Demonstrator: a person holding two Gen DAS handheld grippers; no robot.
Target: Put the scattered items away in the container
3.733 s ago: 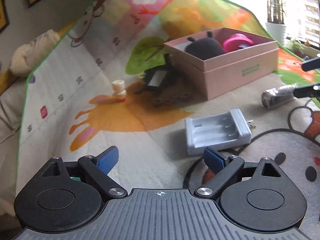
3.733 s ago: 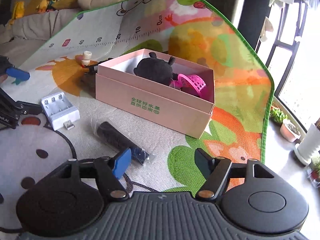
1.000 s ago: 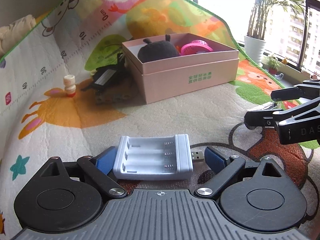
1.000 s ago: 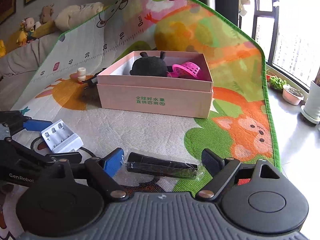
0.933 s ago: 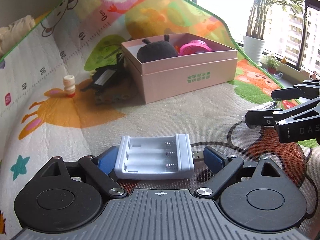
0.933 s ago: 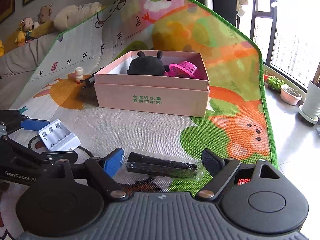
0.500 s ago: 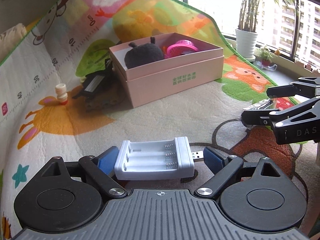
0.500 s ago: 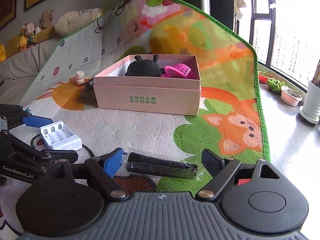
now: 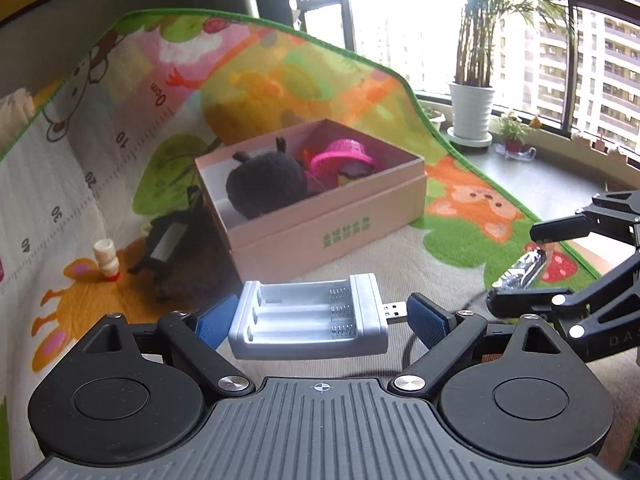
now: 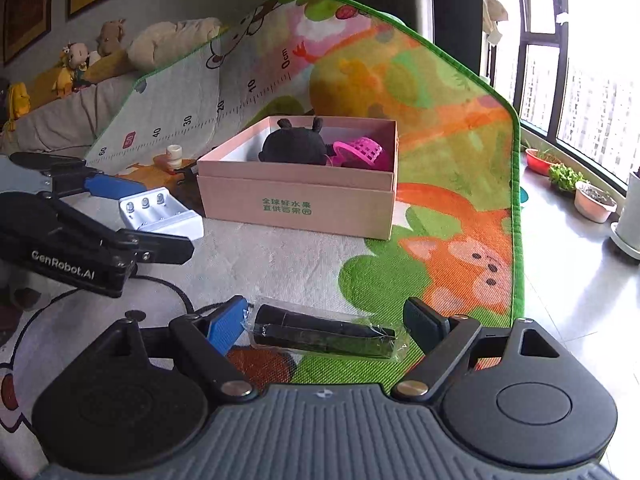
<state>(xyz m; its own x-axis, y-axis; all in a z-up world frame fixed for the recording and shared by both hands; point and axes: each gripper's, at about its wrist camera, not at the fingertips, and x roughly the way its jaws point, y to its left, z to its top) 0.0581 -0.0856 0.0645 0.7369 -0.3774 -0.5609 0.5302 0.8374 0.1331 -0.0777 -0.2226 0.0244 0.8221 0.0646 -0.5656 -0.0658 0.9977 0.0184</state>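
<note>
Left gripper (image 9: 312,318): blue pads clamped end-to-end on the white battery charger (image 9: 310,320), one pad on its plain end, the other on the USB plug. Charger is off the mat, level, slots facing up.

Right gripper (image 10: 322,330): fingers clamped lengthwise on the black cylinder in clear wrap (image 10: 324,334), held crosswise between the pads, lifted clear of the play mat (image 10: 280,256).

Both grippers sit side by side, short of the pink box (image 10: 298,200), which stands open on the mat ahead of them. Inside: black plush toy (image 10: 292,146) and pink basket (image 10: 362,152), touching each other.

Outside the box, on its far left side: a dark object (image 9: 166,240) lying against the box wall, type unclear, and a small white bottle with red base (image 9: 106,260) standing upright a bit further out.

Potted plant (image 9: 470,110) by the window, off the mat.
</note>
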